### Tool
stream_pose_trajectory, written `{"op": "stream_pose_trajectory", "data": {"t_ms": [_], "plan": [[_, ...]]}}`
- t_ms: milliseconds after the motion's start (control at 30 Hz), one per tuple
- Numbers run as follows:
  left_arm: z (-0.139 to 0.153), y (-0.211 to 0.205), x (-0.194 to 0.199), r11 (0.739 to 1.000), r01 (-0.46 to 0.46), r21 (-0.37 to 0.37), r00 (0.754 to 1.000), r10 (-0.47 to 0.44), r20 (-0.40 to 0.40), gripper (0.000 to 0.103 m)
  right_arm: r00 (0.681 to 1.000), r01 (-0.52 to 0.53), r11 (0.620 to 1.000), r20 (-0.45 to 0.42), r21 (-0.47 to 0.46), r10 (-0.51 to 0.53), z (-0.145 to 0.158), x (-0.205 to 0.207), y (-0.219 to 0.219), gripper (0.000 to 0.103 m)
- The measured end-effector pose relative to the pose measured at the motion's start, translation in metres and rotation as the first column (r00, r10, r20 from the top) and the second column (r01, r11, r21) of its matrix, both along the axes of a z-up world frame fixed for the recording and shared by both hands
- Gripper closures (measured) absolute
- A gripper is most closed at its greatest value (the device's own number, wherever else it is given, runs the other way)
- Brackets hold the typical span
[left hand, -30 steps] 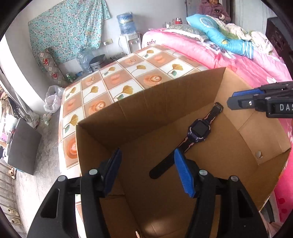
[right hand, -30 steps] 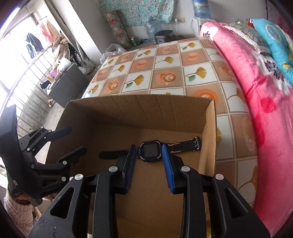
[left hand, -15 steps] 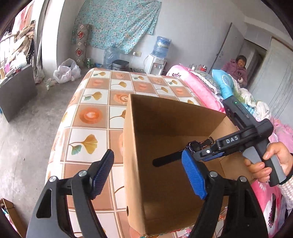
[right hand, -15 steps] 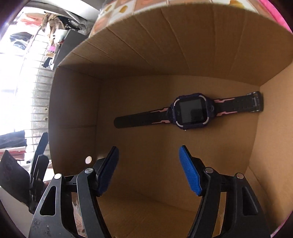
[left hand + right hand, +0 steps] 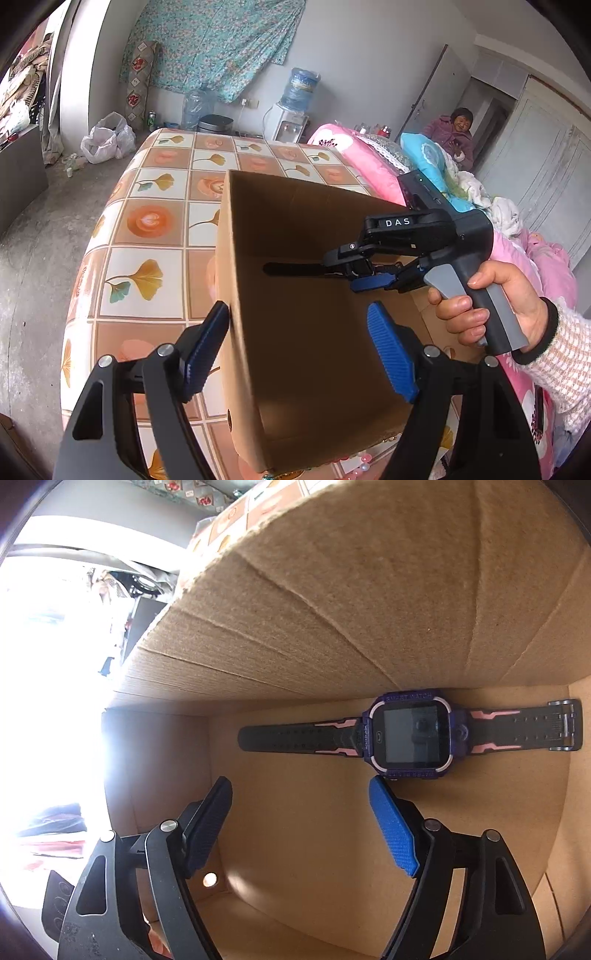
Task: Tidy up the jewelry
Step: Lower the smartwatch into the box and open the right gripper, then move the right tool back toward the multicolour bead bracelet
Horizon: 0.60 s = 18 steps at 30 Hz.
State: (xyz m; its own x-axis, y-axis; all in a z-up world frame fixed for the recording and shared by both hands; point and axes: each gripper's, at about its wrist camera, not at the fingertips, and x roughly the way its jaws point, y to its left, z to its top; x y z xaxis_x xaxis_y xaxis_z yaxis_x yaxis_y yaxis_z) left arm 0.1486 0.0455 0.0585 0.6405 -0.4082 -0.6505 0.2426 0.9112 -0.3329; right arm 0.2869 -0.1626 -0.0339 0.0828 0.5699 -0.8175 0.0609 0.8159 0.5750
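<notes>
A purple smartwatch [image 5: 410,738] with black and pink straps lies flat on the floor of a brown cardboard box [image 5: 332,609], against its far wall. My right gripper [image 5: 299,782] is down inside the box. Its jaws are opening, nothing is between them, and the watch lies just beyond the right fingertip. In the left wrist view, my left gripper [image 5: 297,308] stands open astride the box's [image 5: 295,221] near left wall, one finger outside and one inside. The right gripper [image 5: 369,280], held by a hand [image 5: 480,295], hides most of the watch there; only a strap end [image 5: 291,268] shows.
The box stands on a table with a tiled floral cloth [image 5: 147,221]. Pink bedding [image 5: 369,162] lies to the right, with a person [image 5: 454,136] seated behind it. A water dispenser [image 5: 291,107] stands at the back wall. Some beads [image 5: 354,461] lie by the box's near corner.
My right gripper sank into the box and its jaws spread; the watch that was between them now lies beyond the tips. My left gripper swung left out of the box, rolled and widened.
</notes>
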Motion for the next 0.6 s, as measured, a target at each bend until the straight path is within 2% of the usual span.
{"op": "stream_pose_trajectory", "data": {"t_ms": [133, 267, 333, 433, 533, 600], "plan": [[0.005, 0.005, -0.007, 1.000, -0.019, -0.006, 0.999, 0.019, 0.039, 0.028, 0.999, 0.028, 0.998, 0.037, 0.054, -0.030, 0.025, -0.016, -0.025, 0.030], [0.023, 0.012, -0.030, 0.999, -0.041, -0.007, 0.990, 0.042, 0.133, 0.028, 0.977, 0.039, 0.986, 0.199, 0.159, -0.071, 0.087, -0.057, -0.052, 0.030], [0.033, 0.017, -0.048, 0.998, -0.062, 0.004, 0.982, 0.061, 0.181, 0.025, 0.948, 0.017, 0.977, 0.308, 0.213, -0.083, 0.120, -0.093, -0.067, 0.030], [0.039, 0.024, -0.076, 0.995, -0.100, 0.027, 0.969, 0.091, 0.232, 0.022, 0.890, -0.025, 0.972, 0.449, 0.233, -0.084, 0.153, -0.153, -0.090, 0.029], [0.032, 0.026, -0.097, 0.987, -0.144, 0.070, 0.966, 0.125, 0.227, 0.020, 0.839, -0.024, 0.981, 0.537, 0.195, -0.086, 0.167, -0.202, -0.097, 0.028], [0.018, 0.023, -0.107, 0.978, -0.169, 0.123, 0.971, 0.143, 0.194, 0.019, 0.820, 0.003, 0.987, 0.565, 0.161, -0.095, 0.163, -0.231, -0.104, 0.028]]}}
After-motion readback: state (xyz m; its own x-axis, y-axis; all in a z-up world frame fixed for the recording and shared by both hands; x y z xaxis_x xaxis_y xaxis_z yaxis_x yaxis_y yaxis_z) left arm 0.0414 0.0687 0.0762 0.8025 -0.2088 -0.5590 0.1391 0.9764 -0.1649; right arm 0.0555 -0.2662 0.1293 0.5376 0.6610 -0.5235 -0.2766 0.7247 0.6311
